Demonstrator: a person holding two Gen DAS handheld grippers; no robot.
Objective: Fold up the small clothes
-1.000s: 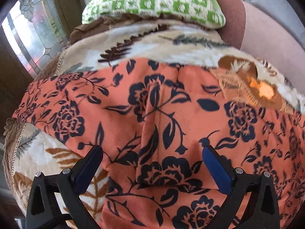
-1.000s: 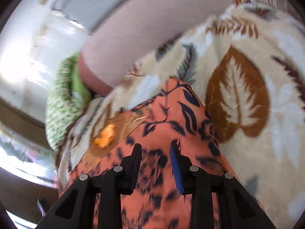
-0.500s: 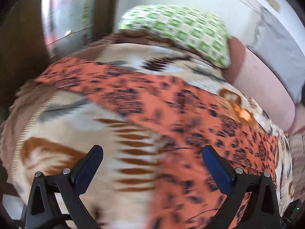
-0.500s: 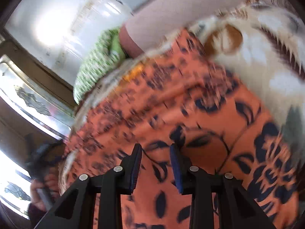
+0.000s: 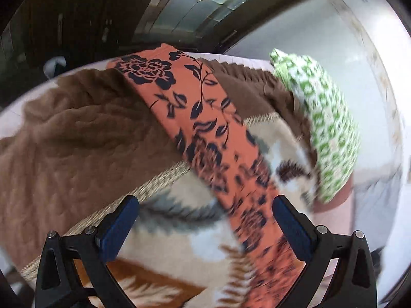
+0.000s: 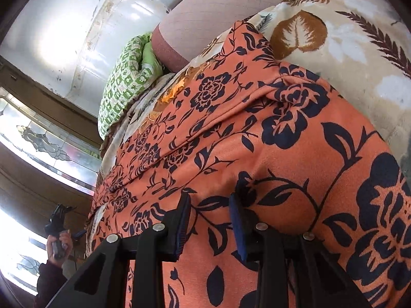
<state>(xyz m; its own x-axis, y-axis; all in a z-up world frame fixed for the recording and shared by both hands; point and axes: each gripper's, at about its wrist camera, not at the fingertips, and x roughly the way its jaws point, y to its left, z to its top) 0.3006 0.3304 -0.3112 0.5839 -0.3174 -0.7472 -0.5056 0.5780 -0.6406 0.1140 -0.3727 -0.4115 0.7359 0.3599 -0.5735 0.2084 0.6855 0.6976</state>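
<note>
Stretching lengthwise away across the leaf-print blanket (image 6: pixel 359 38), the orange floral garment (image 6: pixel 257 141) lies between narrowed right tongs (image 6: pixel 209 220); left tongs (image 5: pixel 205 220) gape wide.

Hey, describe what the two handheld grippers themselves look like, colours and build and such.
Both the left gripper and the right gripper have matte black skeletal finger frames with triangular cutouts, silver round bolt heads, and flat dark blue fingertip pads. No cables or markings are visible.
</note>
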